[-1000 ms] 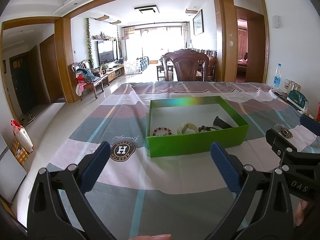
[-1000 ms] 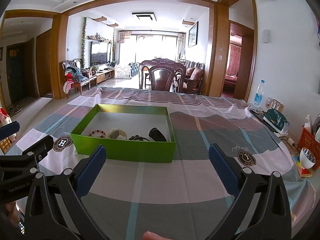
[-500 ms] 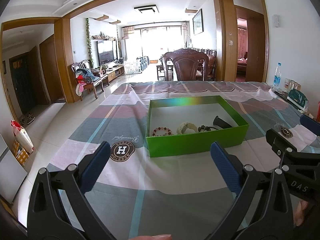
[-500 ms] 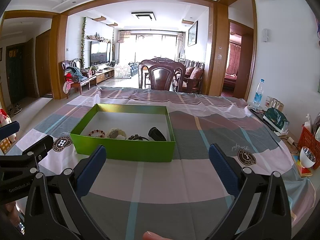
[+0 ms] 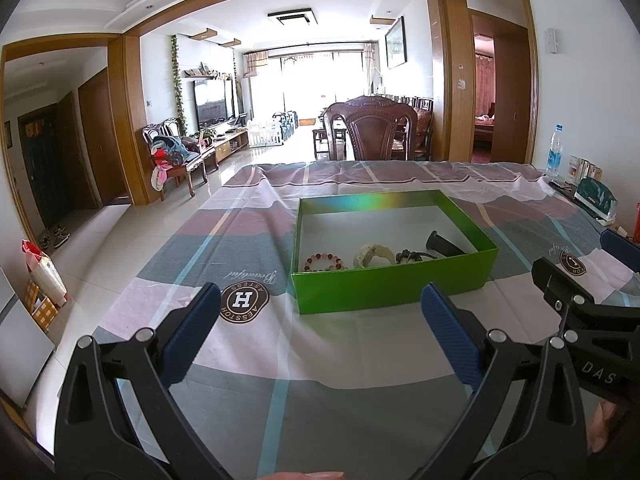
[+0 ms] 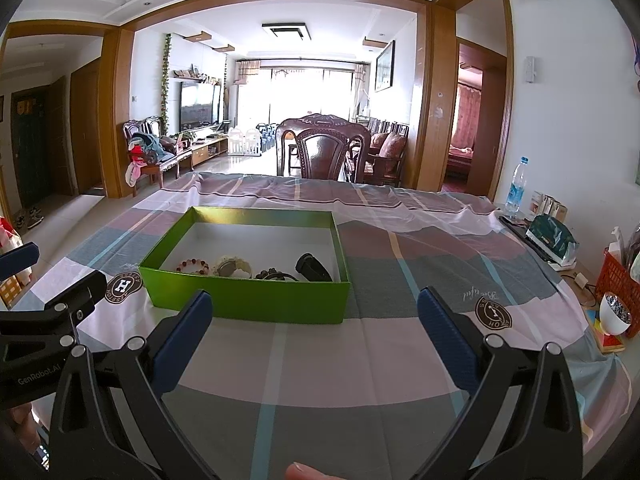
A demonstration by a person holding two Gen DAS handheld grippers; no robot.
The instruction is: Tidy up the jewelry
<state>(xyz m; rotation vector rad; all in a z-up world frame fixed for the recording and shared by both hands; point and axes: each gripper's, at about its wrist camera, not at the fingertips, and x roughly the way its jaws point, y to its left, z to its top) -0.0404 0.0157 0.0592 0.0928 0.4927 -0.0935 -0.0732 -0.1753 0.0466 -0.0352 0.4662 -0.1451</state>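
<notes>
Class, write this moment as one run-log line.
left hand-held gripper: open, empty | right hand-held gripper: open, empty | open green cardboard box: on striped tablecloth, holding red-beaded bracelet | stage: nothing grasped

Bracelets (image 5: 325,263) in green box (image 5: 394,286)

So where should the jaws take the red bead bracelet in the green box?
Probably from above: the red bead bracelet lies flat near the green box's front wall, which blocks a low approach. Pinch across its far arc, one jaw inside the loop, clear of the cream bracelet beside it.
</notes>
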